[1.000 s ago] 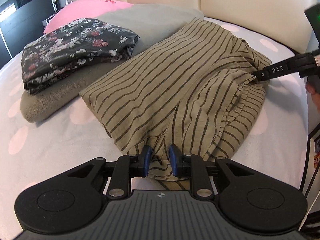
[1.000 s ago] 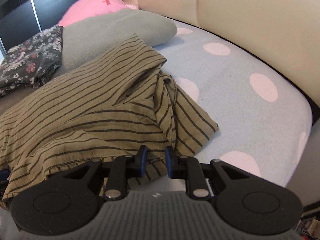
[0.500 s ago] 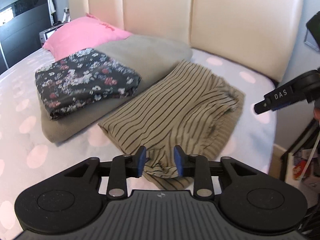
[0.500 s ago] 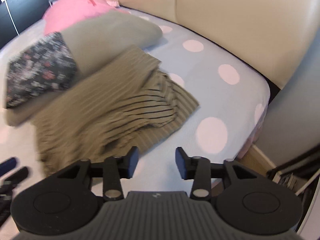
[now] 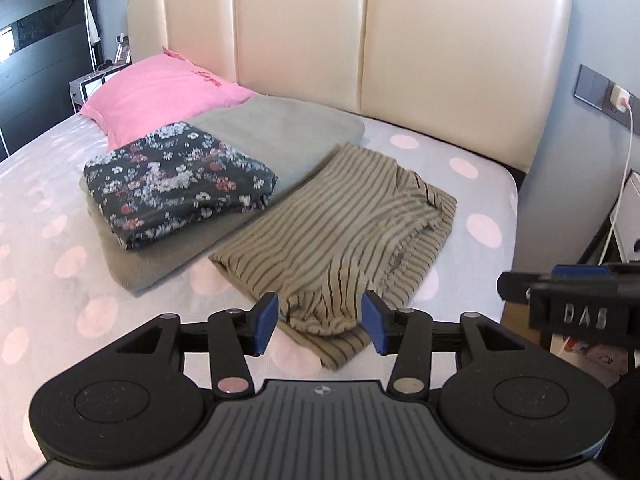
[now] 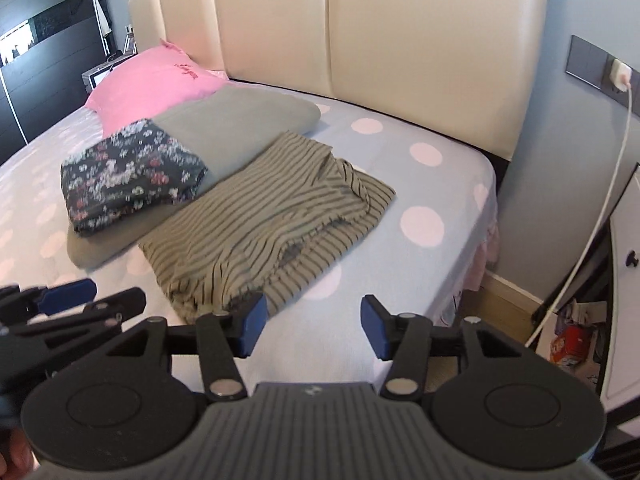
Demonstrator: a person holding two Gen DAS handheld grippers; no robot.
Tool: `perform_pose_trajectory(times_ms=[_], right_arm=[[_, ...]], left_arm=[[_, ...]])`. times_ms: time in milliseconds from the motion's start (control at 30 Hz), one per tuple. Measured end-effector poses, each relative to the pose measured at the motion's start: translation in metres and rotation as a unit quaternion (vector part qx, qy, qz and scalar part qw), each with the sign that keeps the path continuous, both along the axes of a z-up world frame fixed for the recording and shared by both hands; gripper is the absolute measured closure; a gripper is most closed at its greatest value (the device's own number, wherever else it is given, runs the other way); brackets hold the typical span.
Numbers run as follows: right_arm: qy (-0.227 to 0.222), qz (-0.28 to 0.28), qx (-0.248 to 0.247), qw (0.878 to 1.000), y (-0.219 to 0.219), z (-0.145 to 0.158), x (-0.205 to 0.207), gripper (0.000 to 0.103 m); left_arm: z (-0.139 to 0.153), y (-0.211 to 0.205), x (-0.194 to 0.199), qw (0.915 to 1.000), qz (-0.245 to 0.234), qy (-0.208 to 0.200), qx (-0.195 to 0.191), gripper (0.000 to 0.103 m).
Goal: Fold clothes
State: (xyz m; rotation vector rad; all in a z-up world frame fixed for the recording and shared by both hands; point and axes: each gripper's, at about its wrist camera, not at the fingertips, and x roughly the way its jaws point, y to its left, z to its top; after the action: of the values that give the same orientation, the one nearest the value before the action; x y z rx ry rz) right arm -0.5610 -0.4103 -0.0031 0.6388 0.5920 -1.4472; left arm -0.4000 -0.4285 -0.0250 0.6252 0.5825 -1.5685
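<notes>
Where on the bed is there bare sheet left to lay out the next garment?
Bare sheet lies left of the grey pillow and the floral garment resting on it. Another bare patch runs between the striped garment, the headboard and the bed's right edge. The middle is crowded: pink pillow, grey pillow and both garments sit close together.

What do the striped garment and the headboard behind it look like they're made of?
Striped garment: a thin, soft woven fabric, olive with dark stripes; it lies rumpled with limp folds and looks matte, perhaps cotton or a linen blend. Headboard: smooth cream padded panels with a soft sheen and seams between them, likely leather or faux leather; which one cannot be told.
</notes>
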Motion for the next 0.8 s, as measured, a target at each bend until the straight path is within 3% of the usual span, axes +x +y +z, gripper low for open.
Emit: perform_pose_trajectory(times_ms=[100,400,567,800], right_arm=[[0.006,0.0,-0.003,1.0,0.012,-0.012,0.002,0.047],[-0.045,-0.018,-0.024,0.999,0.015,-0.021,-0.011,0.043],[-0.046,-0.031,-0.027,0.998,0.017,-0.023,-0.012,0.043],[-0.028,-0.014,-0.042,0.999,0.022,-0.022,-0.002,0.04]], left_arm=[[-0.007,0.01,-0.001,1.0,-0.002,-0.007,0.0,0.051],[-0.012,0.016,0.008,1.0,0.0,0.009,0.004,0.046],[-0.008,0.012,0.009,0.9999,-0.006,0.01,0.005,0.045],[-0.007,0.012,0.006,0.9998,-0.007,-0.019,0.001,0.044]])
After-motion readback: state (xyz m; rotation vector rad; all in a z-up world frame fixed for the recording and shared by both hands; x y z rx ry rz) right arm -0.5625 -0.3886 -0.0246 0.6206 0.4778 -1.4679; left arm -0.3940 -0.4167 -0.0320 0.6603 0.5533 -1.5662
